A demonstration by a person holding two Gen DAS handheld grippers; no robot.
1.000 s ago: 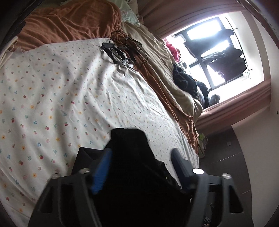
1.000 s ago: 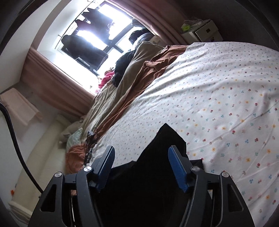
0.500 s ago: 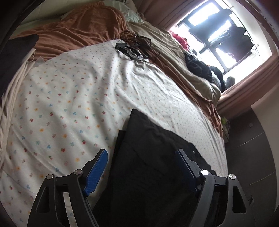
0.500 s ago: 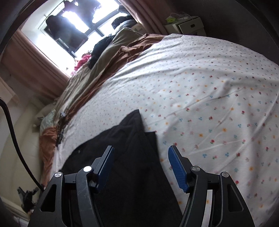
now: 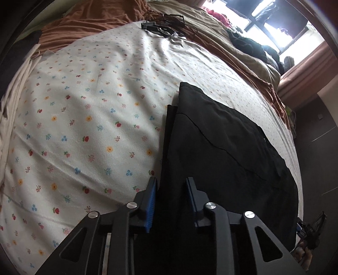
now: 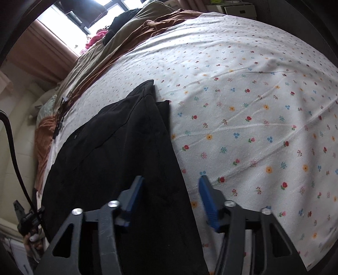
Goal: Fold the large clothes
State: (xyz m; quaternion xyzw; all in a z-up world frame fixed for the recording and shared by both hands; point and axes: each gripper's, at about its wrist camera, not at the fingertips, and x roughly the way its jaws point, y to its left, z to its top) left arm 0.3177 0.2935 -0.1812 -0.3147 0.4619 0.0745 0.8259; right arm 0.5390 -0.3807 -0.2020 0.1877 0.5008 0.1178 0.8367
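Observation:
A black garment (image 5: 221,143) lies folded flat on the flowered bed sheet (image 5: 95,105), one layer stepping out past the other at its far corner. My left gripper (image 5: 171,184) points down at the garment's near left edge. Its jaws are closing and stand narrow, with the black cloth filling the gap. In the right wrist view the same garment (image 6: 118,137) lies to the left on the sheet (image 6: 253,105). My right gripper (image 6: 170,182) is closing over the right edge. The cloth lies between its blue pads (image 6: 208,201), and a strip of sheet shows beside the right one.
A brown blanket (image 5: 88,25) and a beige duvet (image 5: 243,55) are bunched along the far side. A tangle of black cables (image 5: 166,27) and dark clothes (image 5: 249,42) lie by the window. A white drawer unit (image 6: 238,8) stands beyond the bed. A black cable (image 6: 12,148) hangs at left.
Both grippers have sunk toward the bed and tilted down. The garment, bunched up before, now lies flat. The left jaws have narrowed sharply around its edge; the right jaws only slightly.

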